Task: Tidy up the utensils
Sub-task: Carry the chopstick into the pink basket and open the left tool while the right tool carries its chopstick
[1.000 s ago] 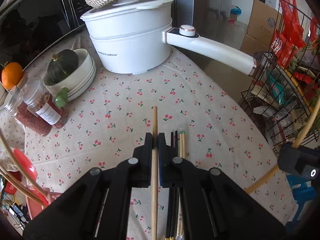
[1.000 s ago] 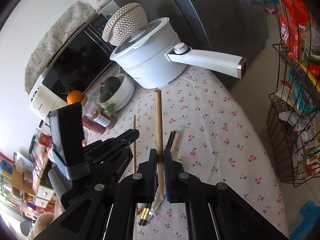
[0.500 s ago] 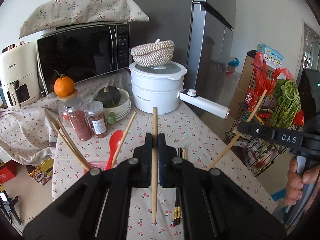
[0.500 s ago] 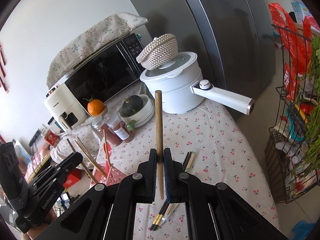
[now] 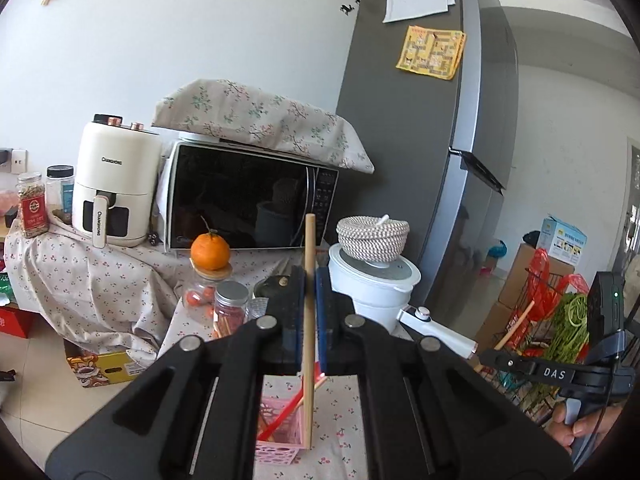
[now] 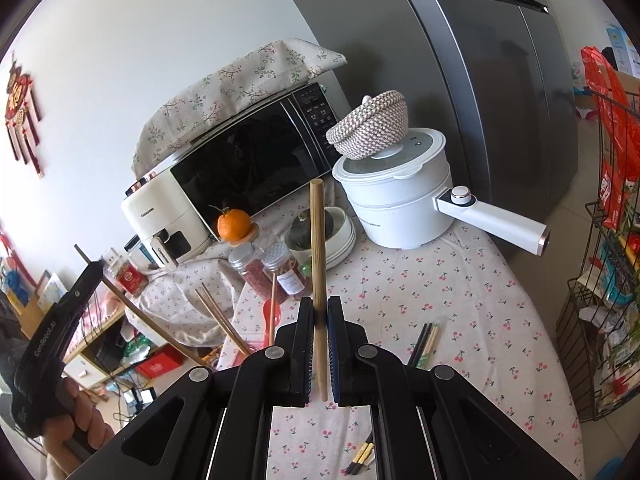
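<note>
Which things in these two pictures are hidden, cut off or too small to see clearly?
- Pink utensil basket, left wrist view: the left hand-held gripper hides most of it, so its contents are uncertain.
- Chopsticks on the table, right wrist view: the right hand-held gripper hides their middle.
- Fridge notes, left wrist view: text too small.

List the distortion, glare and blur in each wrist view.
Left wrist view: the fisheye bows the fridge, corners vignette black, the chopstick is sharp, and the microwave door mirrors the room. Right wrist view: the same dark corners, a leaning fridge, even daylight and no motion blur.
</note>
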Motion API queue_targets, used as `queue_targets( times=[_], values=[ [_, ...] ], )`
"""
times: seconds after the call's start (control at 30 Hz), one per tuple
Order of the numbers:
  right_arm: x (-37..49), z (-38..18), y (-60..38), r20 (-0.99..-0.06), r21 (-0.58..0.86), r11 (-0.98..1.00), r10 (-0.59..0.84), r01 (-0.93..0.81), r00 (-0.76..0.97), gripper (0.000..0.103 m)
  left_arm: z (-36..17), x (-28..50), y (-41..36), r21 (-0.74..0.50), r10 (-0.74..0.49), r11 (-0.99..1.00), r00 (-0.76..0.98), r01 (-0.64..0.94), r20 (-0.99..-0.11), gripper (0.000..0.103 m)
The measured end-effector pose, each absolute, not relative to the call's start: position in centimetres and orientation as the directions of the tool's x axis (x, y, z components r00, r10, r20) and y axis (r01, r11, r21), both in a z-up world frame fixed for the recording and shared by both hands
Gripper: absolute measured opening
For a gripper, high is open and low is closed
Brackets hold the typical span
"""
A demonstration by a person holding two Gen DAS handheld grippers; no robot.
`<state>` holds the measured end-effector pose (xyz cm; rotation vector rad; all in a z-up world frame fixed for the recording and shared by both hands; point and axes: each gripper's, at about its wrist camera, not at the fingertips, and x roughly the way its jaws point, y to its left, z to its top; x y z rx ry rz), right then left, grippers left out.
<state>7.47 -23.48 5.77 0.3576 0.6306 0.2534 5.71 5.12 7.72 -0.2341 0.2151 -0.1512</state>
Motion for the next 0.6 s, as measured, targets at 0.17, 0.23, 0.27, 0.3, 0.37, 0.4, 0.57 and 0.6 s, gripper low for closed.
queue_targets(
  times=[0.17, 0.23, 0.27, 0.3, 0.37, 0.4, 0.57, 0.6],
  values=[
    [7.8, 5.5, -22.0, -0.518, 0.4, 0.906, 0.349, -0.14, 0.781, 0.007, 5.4, 7.5, 6.8, -0.295, -0.13, 0.952, 0.977, 0.075, -0.172, 0.006],
    [7.9, 5.6, -21.5, -0.51, 0.397, 0.907, 0.347, -0.143, 0.787, 0.006, 4.4, 8.4, 7.0, -0.319, -0.13, 0.946, 0.972, 0.062, -0.196, 0.006],
    [8.0, 5.6, -21.4, -0.507, 0.399, 0.906, 0.349, -0.144, 0.788, 0.006, 3.9, 8.8, 6.9, -0.319, -0.125, 0.946, 0.97, 0.053, -0.209, 0.006],
    [8.2, 5.5, -21.3, -0.504, 0.404, 0.903, 0.352, -0.145, 0.789, 0.007, 3.4, 9.1, 6.9, -0.319, -0.122, 0.947, 0.968, 0.046, -0.221, 0.006],
    [8.4, 5.4, -21.1, -0.503, 0.413, 0.899, 0.358, -0.145, 0.787, 0.007, 2.4, 9.8, 6.8, -0.33, -0.125, 0.943, 0.958, 0.034, -0.258, 0.006],
    [8.5, 5.3, -21.1, -0.504, 0.417, 0.897, 0.36, -0.144, 0.785, 0.006, 1.9, 10.2, 6.8, -0.334, -0.126, 0.942, 0.952, 0.027, -0.279, 0.006],
    [8.8, 4.9, -20.8, -0.506, 0.427, 0.892, 0.37, -0.146, 0.779, 0.007, -0.4, 11.9, 6.7, -0.337, -0.13, 0.941, 0.914, -0.007, -0.384, 0.006],
    [8.8, 4.8, -20.8, -0.505, 0.429, 0.891, 0.373, -0.149, 0.778, 0.006, -0.9, 12.2, 6.8, -0.34, -0.132, 0.94, 0.905, -0.016, -0.405, 0.006]
  ],
)
